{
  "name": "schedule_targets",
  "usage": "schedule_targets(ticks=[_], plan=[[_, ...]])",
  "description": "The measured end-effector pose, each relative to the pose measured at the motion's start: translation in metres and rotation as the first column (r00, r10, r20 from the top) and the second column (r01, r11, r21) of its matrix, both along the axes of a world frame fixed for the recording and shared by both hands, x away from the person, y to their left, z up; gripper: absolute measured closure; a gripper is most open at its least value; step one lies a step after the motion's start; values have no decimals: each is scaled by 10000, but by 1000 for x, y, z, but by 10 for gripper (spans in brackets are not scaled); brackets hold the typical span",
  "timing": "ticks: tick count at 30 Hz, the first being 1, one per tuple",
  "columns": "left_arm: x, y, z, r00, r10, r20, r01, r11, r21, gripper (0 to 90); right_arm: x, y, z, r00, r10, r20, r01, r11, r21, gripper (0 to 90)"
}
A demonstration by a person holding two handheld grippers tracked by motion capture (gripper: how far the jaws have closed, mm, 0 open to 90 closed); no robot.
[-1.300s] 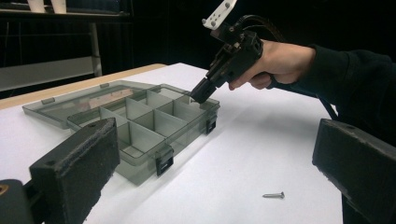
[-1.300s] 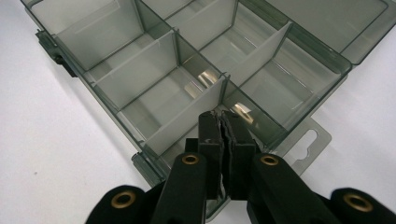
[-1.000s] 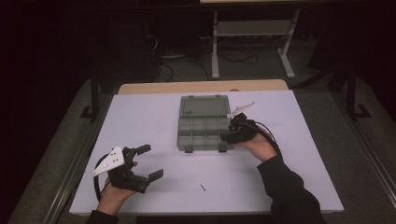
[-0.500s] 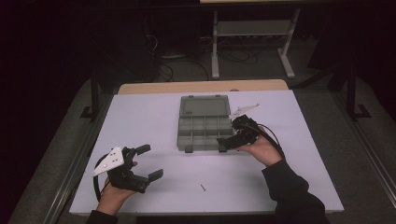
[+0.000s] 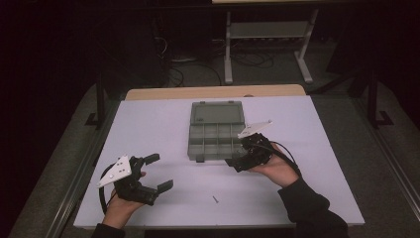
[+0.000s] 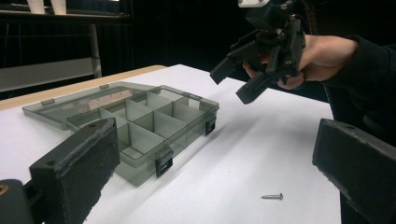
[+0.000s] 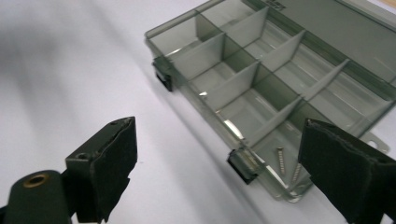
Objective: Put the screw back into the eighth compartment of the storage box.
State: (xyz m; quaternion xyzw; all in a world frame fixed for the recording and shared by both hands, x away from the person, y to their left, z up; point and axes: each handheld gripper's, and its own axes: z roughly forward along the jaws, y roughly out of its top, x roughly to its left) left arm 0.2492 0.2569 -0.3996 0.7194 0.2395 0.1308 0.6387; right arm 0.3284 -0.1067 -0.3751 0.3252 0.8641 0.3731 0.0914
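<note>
High view: one open box, eight compartments, two screws in a corner one, one screw loose on white table; dark room. Right gripper just opened, empty; left gripper wide, empty.

Bare white counter lies open across the frame's left and lower centre; the open compartment box blocks the centre, a lone screw below it.
</note>
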Motion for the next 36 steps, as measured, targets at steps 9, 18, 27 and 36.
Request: schedule_targets(ticks=[9,18,27,36], plan=[[0,0,0,10000,26,-54,-27,10000,-15,1,-24,15,-10,9961,867,-183,-866,9962,29,133],[0,0,0,10000,11,-33,-11,10000,23,1,-39,29,-19,9874,1532,-401,-1534,9882,-11,209],[1,-1,-1,10000,19,-11,-19,10000,-45,1,-50,40,-34,9758,1999,-886,-2019,9793,-137,403],[1,-2,0,10000,-71,-42,71,10000,3,1,-58,55,-50,9555,2766,-1027,-2852,9550,-811,600]])
